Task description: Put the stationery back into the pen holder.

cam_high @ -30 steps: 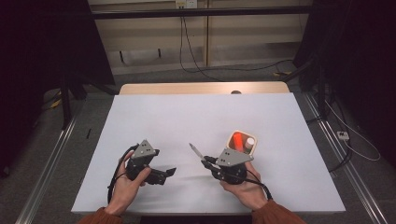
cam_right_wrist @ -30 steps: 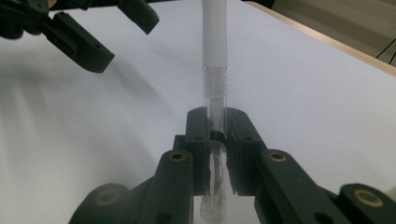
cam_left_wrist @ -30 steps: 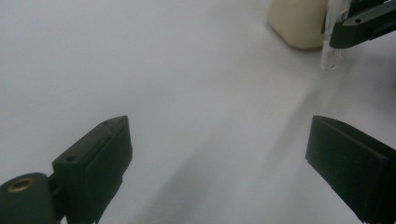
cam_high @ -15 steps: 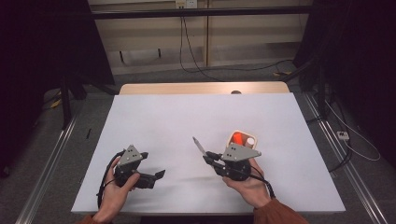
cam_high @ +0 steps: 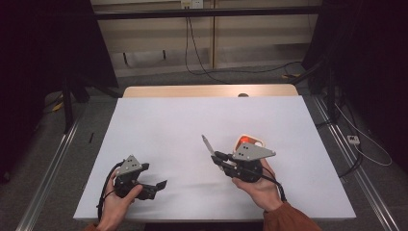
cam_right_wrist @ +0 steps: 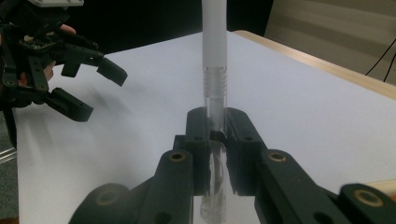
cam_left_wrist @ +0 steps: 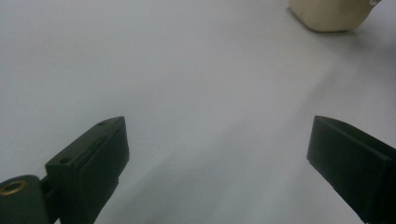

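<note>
I have the pen (cam_right_wrist: 214,70) clamped in my right gripper (cam_high: 215,155): the jaws are closed tight on its clear barrel, and the white cap end sticks out past the tips, up and away from me. In the high view the pen (cam_high: 207,143) juts just to the left of the cream holder (cam_high: 252,141), the landmark I go by here. That holder sits on the white table (cam_high: 192,120), tucked right behind my right gripper, touching or nearly so. Something red-orange shows at its top; I cannot tell what it is, or whether anything else lies inside.

My left gripper (cam_high: 161,185) hangs well to the left of the holder, low over the bare table, jaws spread wide with nothing between them. In its own view the holder's cream corner (cam_left_wrist: 329,14) shows far off at the top.

I judge the step in hand to be carrying the pen, freshly lifted beside the holder. Next, I think, the open left gripper should come in toward the holder's left side and take the white cap end, so both grips line up along the pen.
</note>
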A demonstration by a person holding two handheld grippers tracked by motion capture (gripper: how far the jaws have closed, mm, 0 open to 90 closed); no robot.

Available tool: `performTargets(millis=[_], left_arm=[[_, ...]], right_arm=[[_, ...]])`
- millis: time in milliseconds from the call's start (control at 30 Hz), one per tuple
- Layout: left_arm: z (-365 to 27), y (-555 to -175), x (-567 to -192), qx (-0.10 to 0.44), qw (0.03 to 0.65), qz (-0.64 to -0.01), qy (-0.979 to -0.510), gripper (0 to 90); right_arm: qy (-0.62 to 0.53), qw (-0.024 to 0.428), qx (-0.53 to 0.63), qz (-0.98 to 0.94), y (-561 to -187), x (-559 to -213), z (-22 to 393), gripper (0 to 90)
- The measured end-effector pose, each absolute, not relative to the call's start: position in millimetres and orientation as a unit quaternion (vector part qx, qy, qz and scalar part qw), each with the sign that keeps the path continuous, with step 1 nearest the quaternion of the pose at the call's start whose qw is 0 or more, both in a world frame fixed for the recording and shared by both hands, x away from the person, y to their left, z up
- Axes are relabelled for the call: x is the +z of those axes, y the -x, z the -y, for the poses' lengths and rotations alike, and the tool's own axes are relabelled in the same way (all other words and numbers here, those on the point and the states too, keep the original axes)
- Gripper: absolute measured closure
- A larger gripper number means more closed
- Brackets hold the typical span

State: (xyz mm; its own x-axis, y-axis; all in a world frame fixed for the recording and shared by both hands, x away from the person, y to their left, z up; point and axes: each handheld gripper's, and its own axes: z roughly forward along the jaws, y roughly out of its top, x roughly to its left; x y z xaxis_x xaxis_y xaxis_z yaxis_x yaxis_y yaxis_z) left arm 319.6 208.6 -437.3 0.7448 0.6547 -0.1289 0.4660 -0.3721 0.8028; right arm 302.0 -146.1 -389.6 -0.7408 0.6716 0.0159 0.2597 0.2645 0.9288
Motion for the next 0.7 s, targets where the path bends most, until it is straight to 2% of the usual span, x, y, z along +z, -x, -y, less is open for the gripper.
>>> performTargets(millis=[700], left_arm=[[-217.3, -320.6, -437.0, 0.12, 0.447, -0.358, -0.811, 6.0]], right_arm=[[-0.341, 0.199, 0.571, -0.72, -316.8, -349.4, 174.2, 81.0]])
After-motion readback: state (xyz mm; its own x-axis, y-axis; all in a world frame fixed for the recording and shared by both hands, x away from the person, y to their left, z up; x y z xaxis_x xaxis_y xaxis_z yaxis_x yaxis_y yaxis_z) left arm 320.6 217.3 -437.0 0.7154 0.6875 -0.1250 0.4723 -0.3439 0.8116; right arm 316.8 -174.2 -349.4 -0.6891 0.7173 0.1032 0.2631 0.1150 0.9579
